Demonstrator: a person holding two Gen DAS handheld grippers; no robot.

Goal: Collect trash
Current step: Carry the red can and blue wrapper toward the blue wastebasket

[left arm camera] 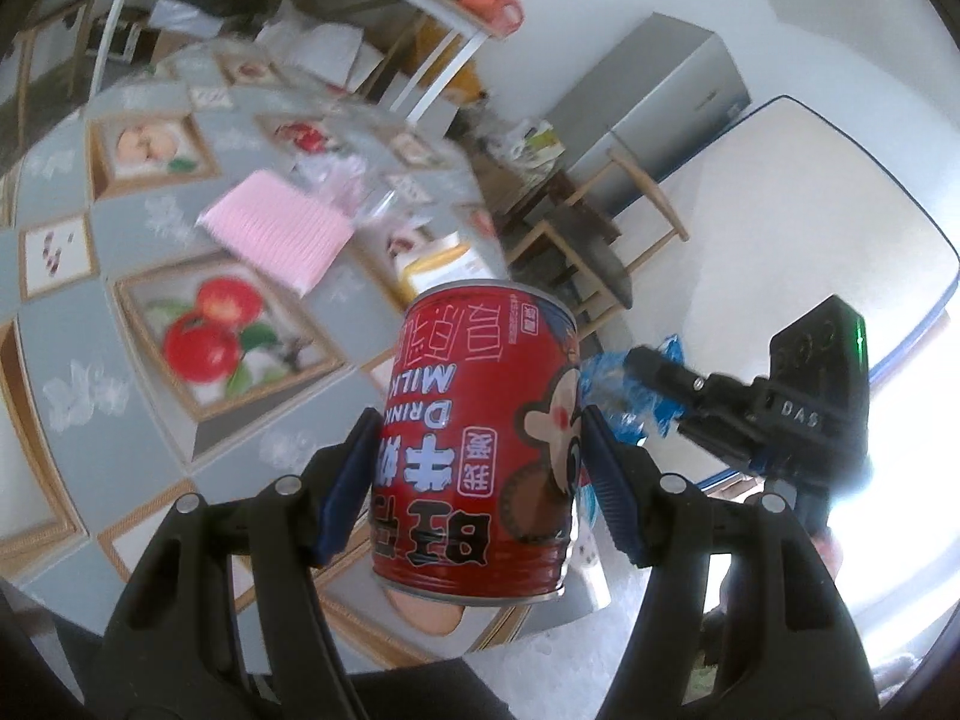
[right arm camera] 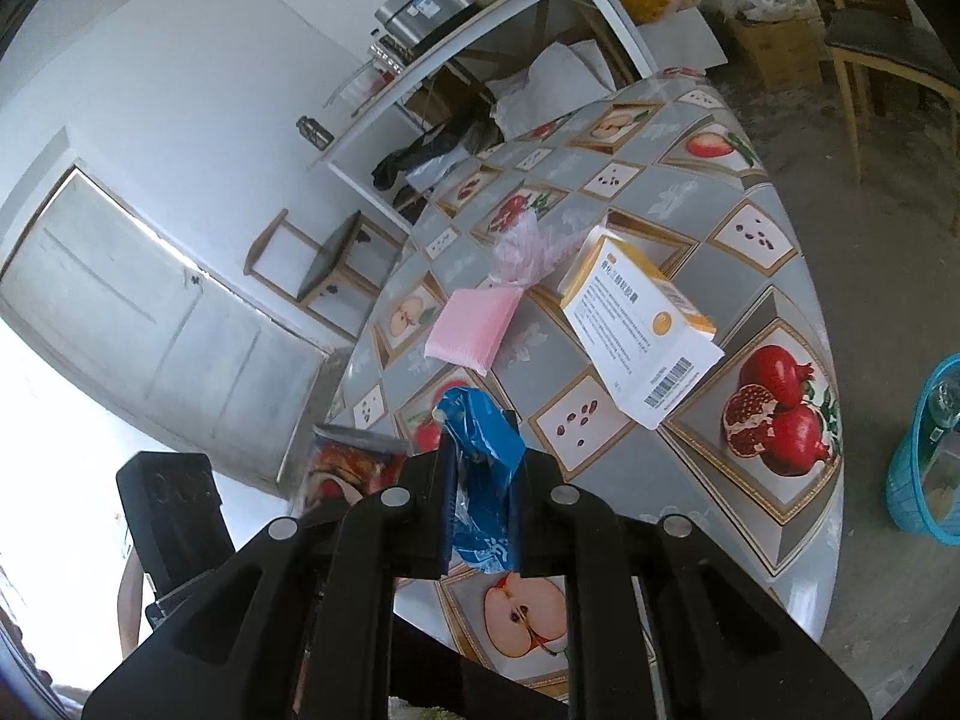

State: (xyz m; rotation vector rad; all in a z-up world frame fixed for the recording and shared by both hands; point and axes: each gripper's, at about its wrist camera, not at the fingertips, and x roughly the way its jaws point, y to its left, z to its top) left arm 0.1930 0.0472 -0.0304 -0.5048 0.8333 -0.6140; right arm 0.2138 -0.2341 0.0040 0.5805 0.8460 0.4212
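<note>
My left gripper (left arm camera: 480,429) is shut on a red milk-drink can (left arm camera: 480,360), held upside down above the table with a blue pad on each side. The can (right arm camera: 351,468) also shows at the lower left of the right wrist view. My right gripper (right arm camera: 480,456) is shut on a crumpled blue plastic wrapper (right arm camera: 477,420), which sticks out past the fingertips. In the left wrist view the right gripper (left arm camera: 651,369) sits just right of the can with the blue wrapper (left arm camera: 606,387) in it. A pink pad (right arm camera: 474,321), a white-and-orange medicine box (right arm camera: 642,324) and crumpled pink plastic (right arm camera: 528,252) lie on the table.
The table (right arm camera: 708,480) wears a grey cloth with fruit pictures. A teal basket (right arm camera: 924,456) stands on the floor past its right edge. Wooden chairs (right arm camera: 876,48), a white shelf (right arm camera: 456,60) with clutter and a cabinet (left arm camera: 660,90) surround the table.
</note>
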